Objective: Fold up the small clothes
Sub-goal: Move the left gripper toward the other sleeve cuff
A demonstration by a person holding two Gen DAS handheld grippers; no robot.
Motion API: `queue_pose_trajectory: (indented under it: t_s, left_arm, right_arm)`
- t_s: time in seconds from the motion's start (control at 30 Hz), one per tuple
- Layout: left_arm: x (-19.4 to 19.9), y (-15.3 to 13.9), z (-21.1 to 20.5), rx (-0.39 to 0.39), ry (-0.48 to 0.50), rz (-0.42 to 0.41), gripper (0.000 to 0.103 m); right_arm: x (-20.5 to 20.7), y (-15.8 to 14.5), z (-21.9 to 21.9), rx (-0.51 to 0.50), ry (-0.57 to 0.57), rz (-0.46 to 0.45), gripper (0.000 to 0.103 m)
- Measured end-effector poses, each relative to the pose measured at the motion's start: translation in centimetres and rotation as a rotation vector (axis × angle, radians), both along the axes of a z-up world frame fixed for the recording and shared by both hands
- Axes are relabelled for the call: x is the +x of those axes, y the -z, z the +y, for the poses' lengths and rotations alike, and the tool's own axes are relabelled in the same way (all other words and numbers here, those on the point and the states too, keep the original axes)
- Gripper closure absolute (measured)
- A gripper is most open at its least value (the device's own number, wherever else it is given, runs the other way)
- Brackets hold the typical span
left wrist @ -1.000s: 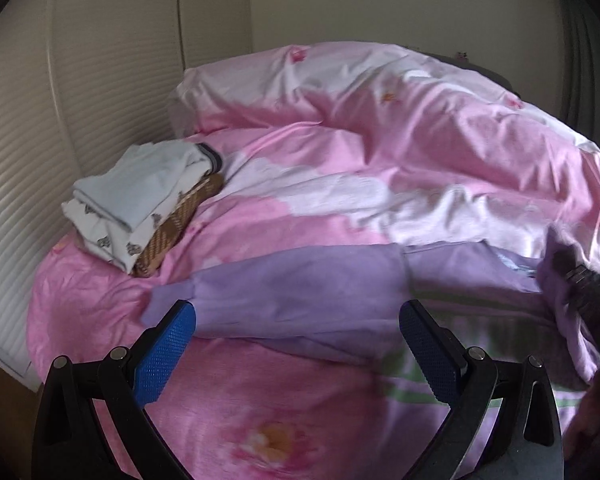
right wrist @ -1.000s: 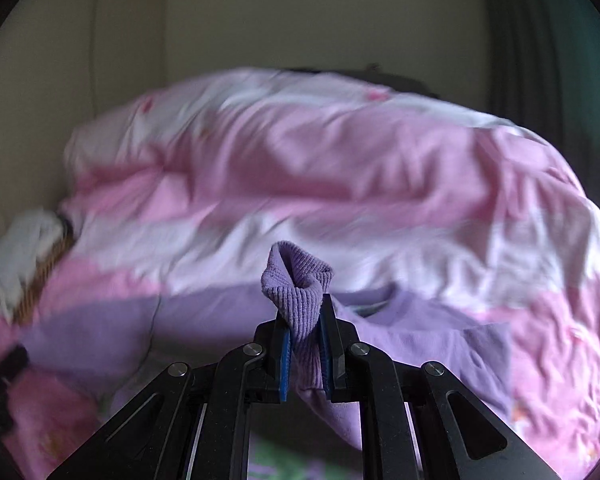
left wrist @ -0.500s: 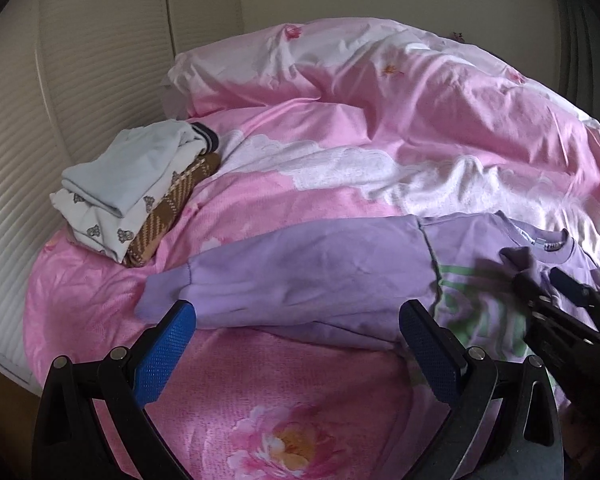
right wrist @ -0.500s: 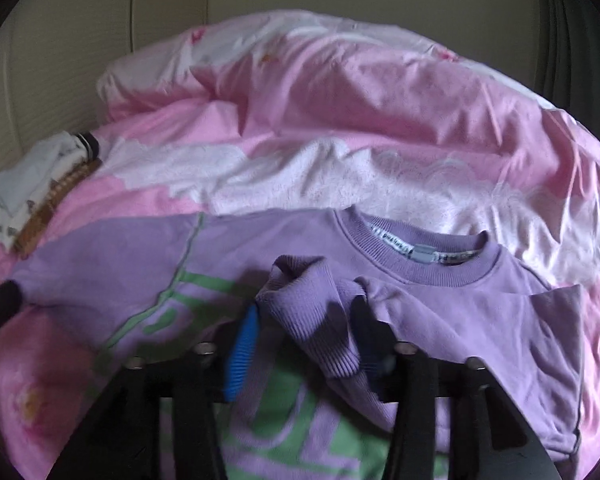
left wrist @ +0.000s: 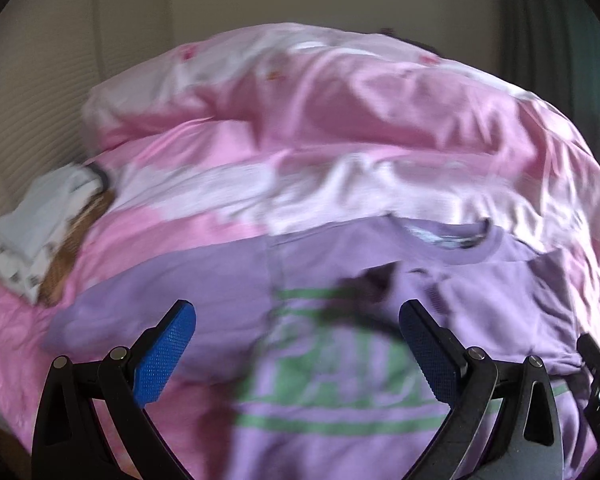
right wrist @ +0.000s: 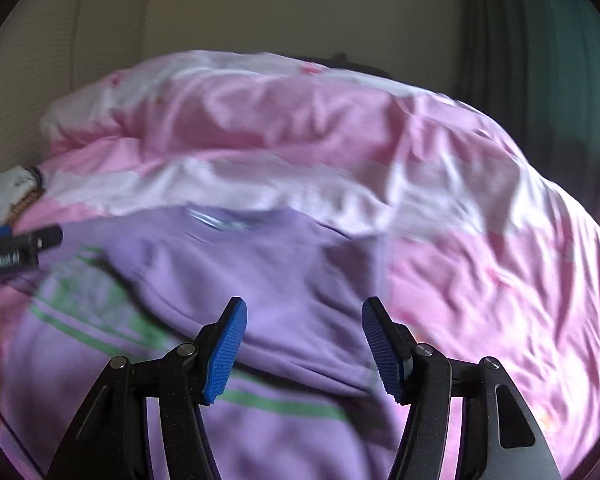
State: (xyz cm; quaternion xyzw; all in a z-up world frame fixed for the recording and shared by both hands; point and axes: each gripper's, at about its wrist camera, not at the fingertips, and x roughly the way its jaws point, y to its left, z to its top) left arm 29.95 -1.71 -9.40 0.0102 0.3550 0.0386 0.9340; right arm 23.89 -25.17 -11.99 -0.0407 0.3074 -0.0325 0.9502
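Lying flat on the pink floral duvet [left wrist: 340, 120], front side up, is one purple sweatshirt [left wrist: 340, 368] with green lettering and a green stripe; its collar [left wrist: 452, 240] faces the far side of the bed. One sleeve is already laid across the chest [right wrist: 284, 280]; the other sleeve [left wrist: 172, 280] is spread outward toward a stack of folded clothes [left wrist: 40, 232] at the bed's edge. Left gripper [left wrist: 296, 356]: jaws wide apart, nothing between the blue pads, held over the sweatshirt's printed front. Right gripper [right wrist: 304, 348]: jaws have just been opening and now stand apart, pads clear of the cloth, nothing held, above the folded-over sleeve; its tip also shows at the edge of the left wrist view. Both views are blurred, so fine creases cannot be told. Step in hand, by judgement: first sleeve fold released, both tools free. Next move calls for the left gripper to reach the outspread sleeve near its cuff, pinch a single layer, and bring it across the chest to match the first. Risk noted: catching the duvet along with the cuff.
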Motion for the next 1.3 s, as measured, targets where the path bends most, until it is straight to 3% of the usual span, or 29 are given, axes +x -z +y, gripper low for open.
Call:
queue_pose_trajectory:
  t_s: [0.2,0.3,0.53,0.73,1.07,1.3]
  left_arm:
    - [3.2,0.3,-4.6,0.006,0.106,-0.011,0.0]
    - [4.8,1.8,-5.9,0.065,0.109,0.024,0.0]
    - [5.7,5.8,-2.9,0.058,0.009,0.146,0.0]
    - [4.5,7.1,-1.8,0.082,-0.003,0.154,0.0]
    - [3.3,6.2,-0.3,0.108,-0.051,0.139,0.0]
    - [1.4,3.6,0.8,0.129,-0.044,0.098,0.0]
  right_arm:
    - [0.5,1.4,-3.1,0.012,0.057,0.036,0.042]
    - [1.1,2.2,-3.5,0.007,0.061,0.053,0.042]
    - [1.2,4.0,-4.5,0.004,0.065,0.114,0.042]
    - [0.8,5.0,-4.1,-0.018,0.059,0.136,0.042]
    - [0.8,5.5,-3.8,-0.063,0.058,0.14,0.042]
    - [-0.5,1.8,-3.5,-0.013,0.06,0.076,0.042]
